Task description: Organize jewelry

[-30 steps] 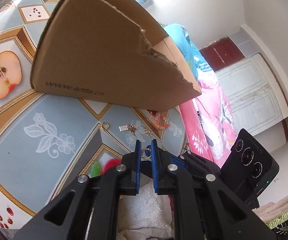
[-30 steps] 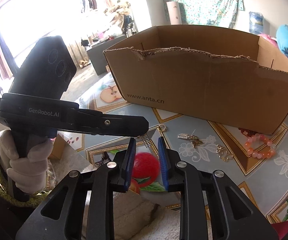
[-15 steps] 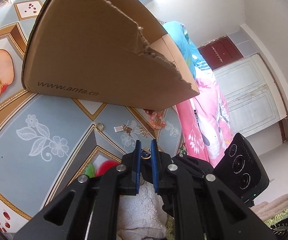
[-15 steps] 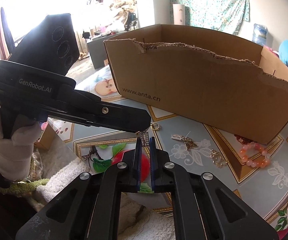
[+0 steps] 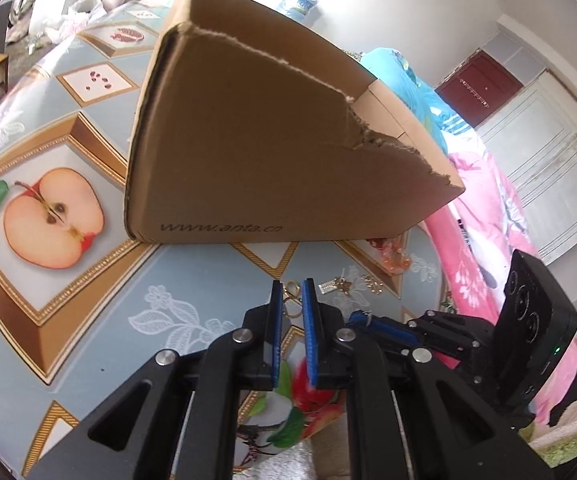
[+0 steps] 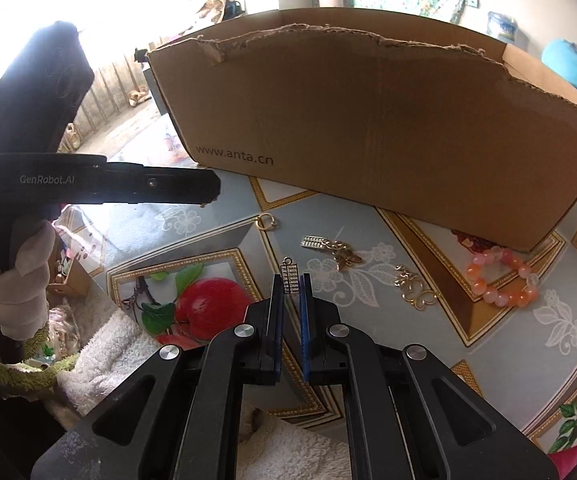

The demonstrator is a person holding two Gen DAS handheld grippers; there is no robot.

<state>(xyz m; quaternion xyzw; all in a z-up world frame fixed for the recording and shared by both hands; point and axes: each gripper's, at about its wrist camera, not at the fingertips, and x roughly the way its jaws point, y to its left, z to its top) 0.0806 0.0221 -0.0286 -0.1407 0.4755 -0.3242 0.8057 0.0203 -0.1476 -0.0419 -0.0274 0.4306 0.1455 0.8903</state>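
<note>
My right gripper (image 6: 290,280) is shut on a small gold abacus-shaped pendant (image 6: 290,278), which sticks up from its blue pads just above the table. My left gripper (image 5: 290,292) is shut on a small gold ring (image 5: 293,311). In the right wrist view the left gripper (image 6: 210,196) hangs apart, up and to the left of the pendant. The right gripper (image 5: 362,315) shows low at the right of the left wrist view. A large torn cardboard box (image 6: 368,120) stands behind both, open at the top.
On the fruit-patterned tablecloth (image 6: 468,340) lie a loose gold ring (image 6: 264,222), a second pendant with a gold flower (image 6: 328,248), a gold clover link (image 6: 412,290) and an orange bead bracelet (image 6: 500,280). A hand in a fuzzy white glove (image 6: 12,292) holds the left gripper. White fleece covers the near table edge.
The right jaws closed on the pendant that hung below the left gripper's tip. The left gripper then drew away up and to the left, still holding its ring.
</note>
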